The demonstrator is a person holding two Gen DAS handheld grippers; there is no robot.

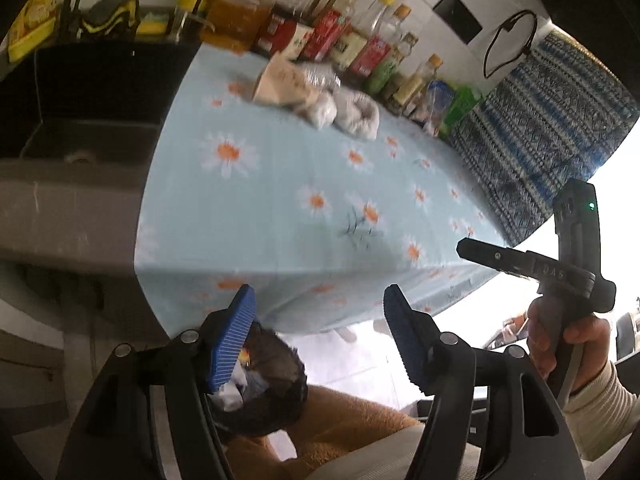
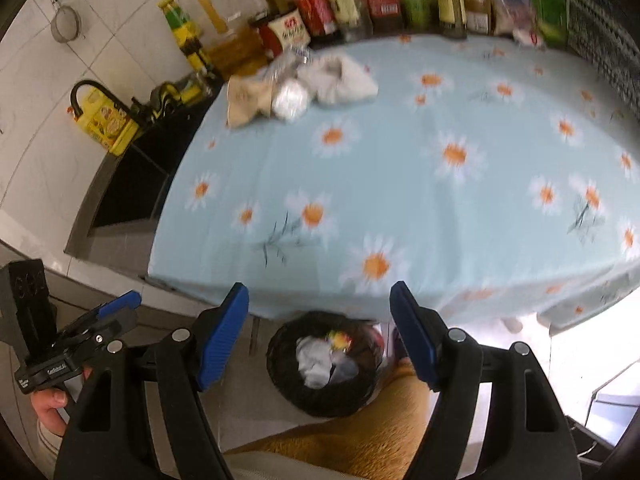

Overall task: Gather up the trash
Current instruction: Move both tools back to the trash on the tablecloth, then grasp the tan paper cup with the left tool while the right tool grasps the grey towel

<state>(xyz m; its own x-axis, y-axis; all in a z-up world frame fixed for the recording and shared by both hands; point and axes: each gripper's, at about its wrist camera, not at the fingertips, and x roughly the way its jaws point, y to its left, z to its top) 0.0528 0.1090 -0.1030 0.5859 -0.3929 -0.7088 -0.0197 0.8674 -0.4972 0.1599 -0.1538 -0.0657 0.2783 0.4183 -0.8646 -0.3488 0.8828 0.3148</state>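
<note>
the remaining trash, a crumpled tan paper bag (image 2: pixel 245 101), a clear plastic bag with a white lump (image 2: pixel 289 98) and a wadded grey-white wrapper (image 2: pixel 340 80), lies bunched at the far side of the daisy-print light blue tablecloth (image 2: pixel 400 200), just before the row of bottles; it looks light, soft and crushable, so pinching a raised fold at the top seems best, though the plastic may slip. the left gripper (image 1: pixel 318 330) and right gripper (image 2: pixel 320 328) both stand wide apart and empty above the black mesh waste bin (image 2: pixel 280 376) on the floor, which already contains crumpled paper.
</note>
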